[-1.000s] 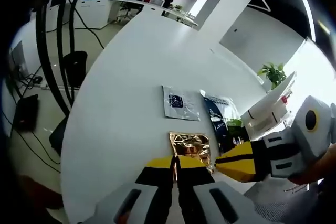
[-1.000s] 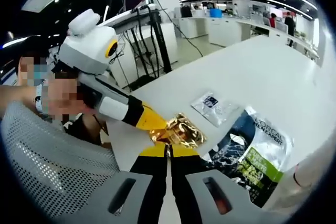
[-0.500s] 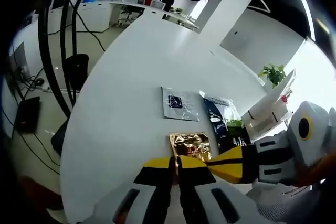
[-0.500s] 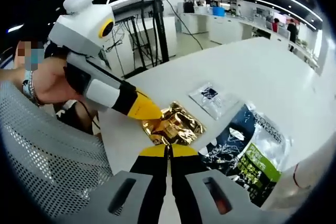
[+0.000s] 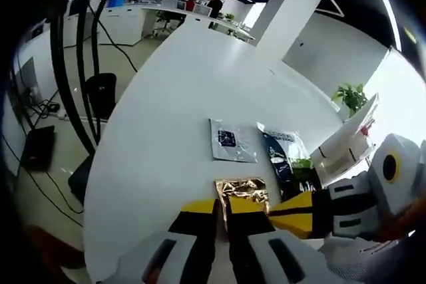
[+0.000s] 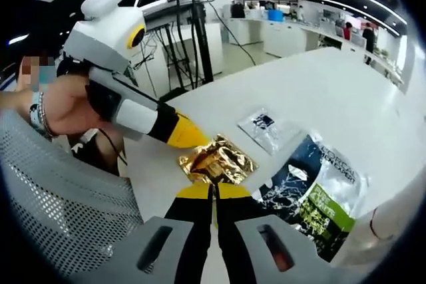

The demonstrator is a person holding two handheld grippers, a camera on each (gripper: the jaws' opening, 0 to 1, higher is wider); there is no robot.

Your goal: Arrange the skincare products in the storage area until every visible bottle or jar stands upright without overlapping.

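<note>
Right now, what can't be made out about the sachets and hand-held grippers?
- Gold sachet, right gripper view: its near edge is hidden behind the right hand-held gripper.
- Dark sachet, left gripper view: its print is too small to read.
- Left hand-held gripper: jaws together, but any grip on the gold sachet is unclear.

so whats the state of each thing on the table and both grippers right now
gold sachet: crumpled, flat on table, left gripper tip at its edge
silver sachet: flat, untouched
dark pouch: lying flat, not upright
left gripper: jaws shut
right gripper: jaws shut, beside gold sachet
</note>
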